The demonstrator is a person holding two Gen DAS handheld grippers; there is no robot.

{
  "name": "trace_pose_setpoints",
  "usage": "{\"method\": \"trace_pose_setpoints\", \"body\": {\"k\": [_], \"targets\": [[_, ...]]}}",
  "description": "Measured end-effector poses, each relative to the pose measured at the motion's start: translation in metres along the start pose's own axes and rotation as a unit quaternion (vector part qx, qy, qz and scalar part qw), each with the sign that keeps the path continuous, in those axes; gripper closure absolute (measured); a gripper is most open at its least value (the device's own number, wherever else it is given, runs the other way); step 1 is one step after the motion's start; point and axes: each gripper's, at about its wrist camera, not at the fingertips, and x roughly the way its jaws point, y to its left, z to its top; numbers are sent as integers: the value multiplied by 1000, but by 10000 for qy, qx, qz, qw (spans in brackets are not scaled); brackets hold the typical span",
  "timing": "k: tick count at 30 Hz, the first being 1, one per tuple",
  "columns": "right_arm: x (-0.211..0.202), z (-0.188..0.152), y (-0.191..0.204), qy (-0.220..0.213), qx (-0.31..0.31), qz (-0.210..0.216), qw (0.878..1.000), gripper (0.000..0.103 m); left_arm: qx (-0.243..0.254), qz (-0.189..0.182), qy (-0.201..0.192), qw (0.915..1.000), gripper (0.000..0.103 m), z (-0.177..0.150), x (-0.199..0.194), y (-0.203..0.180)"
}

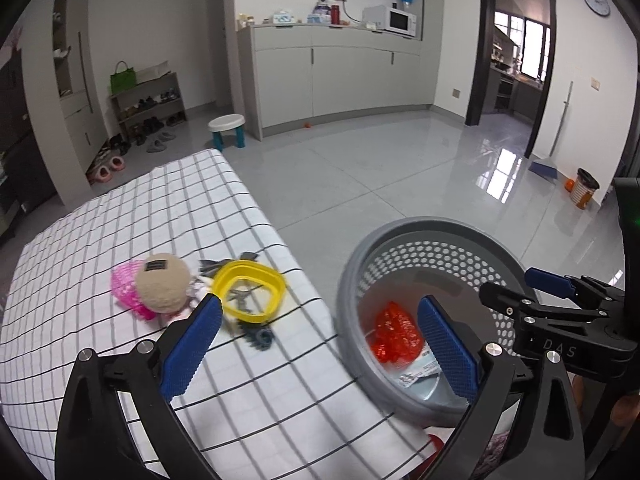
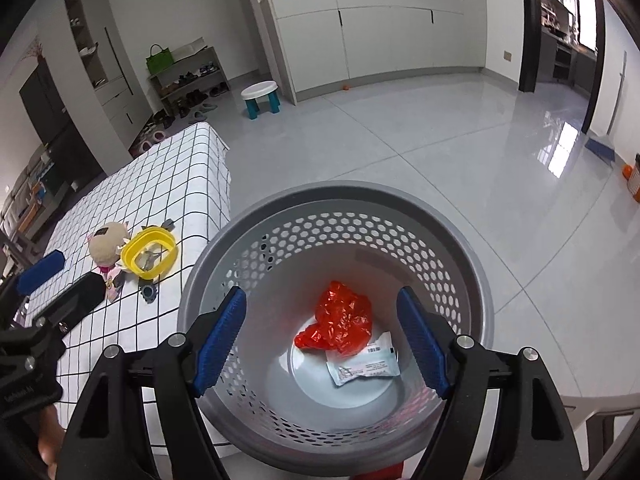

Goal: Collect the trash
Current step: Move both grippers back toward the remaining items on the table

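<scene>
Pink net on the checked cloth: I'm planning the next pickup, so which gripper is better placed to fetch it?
Probably the left gripper. It is open over the cloth, and the pink net lies just ahead beside the plush ball. The right gripper, also open, hangs over the basket, farther from the net.

Desk under checked cloth [image 1: 120,208]: plush toy [image 1: 162,282] beside yellow ring [image 1: 249,289], small dark gear [image 1: 262,338] just in front. Background: stool [image 1: 227,128], shoe rack [image 1: 146,106] with green bag [image 1: 122,78] on top, microwave [image 1: 396,20] on cabinets [image 1: 340,76], wall clock [image 1: 596,1], broom [image 1: 554,136] by doorway.
</scene>
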Motion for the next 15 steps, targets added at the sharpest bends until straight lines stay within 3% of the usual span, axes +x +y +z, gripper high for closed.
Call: {"method": "trace_pose_setpoints", "body": {"k": [9, 15], "targets": [[7, -3, 23, 46, -227, 105, 9997, 27, -325, 640, 14, 9974, 7, -13, -17, 61], [14, -3, 43, 105, -382, 250, 9989, 27, -662, 1144, 47, 9912, 7, -26, -29, 107]]}}
